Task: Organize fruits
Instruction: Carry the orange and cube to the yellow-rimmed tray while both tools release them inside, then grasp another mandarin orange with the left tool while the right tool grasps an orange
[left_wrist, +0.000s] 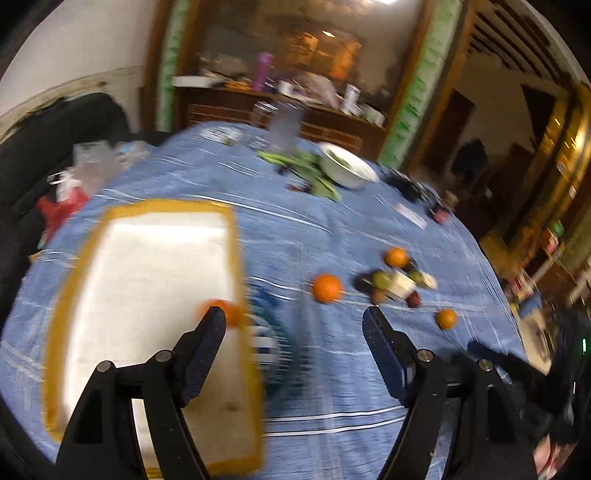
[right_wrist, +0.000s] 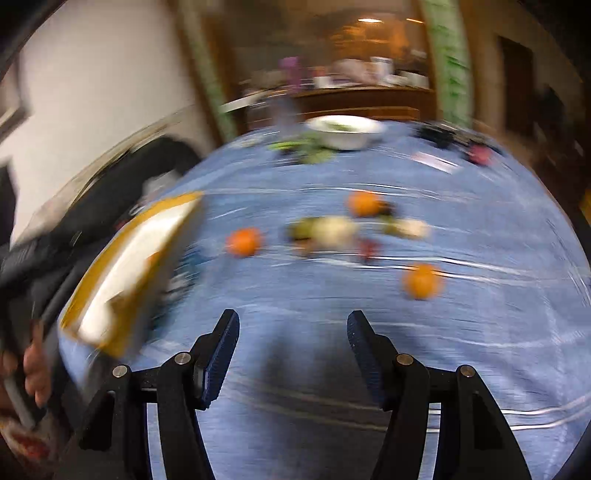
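Tray (left_wrist: 147, 277), white inside w/ mustard-yellow rim, rectangular, sits at left of the surface (left_wrist: 332, 369), long axis running away from the left cam. One orange (left_wrist: 231, 312) already lies in it near the right rim, partly hidden behind a fingertip. Left gripper (left_wrist: 293, 321) hangs over that rim w/ fingers (left_wrist: 207, 343) spread apart, nothing between them.

Moving right: blue cloth w/ thin white stripes, wrinkled, prob soft so round fruit may roll a bit. Next orange (left_wrist: 327, 288) lies ahead of the left fingers & slightly right of their gap, apart from the rest. Beyond it a small heap (left_wrist: 395, 282): green fruit, a brownish one, a dark red one, pale wrapped pieces, another orange at the back; too blurred to name each. Last orange (left_wrist: 446, 318) sits alone, furthest right.

Right gripper (right_wrist: 293, 332) also has fingers (right_wrist: 364, 350) parted & empty, aimed at bare cloth. In its view the lone orange (right_wrist: 422, 281) is ahead & right of the gap, near; the other (right_wrist: 244, 242) is ahead-left, further off. My read: right hand is nearer the lone one, left hand nearer the one by the tray. Oranges look smooth, round, no long axis, so any grip angle should do
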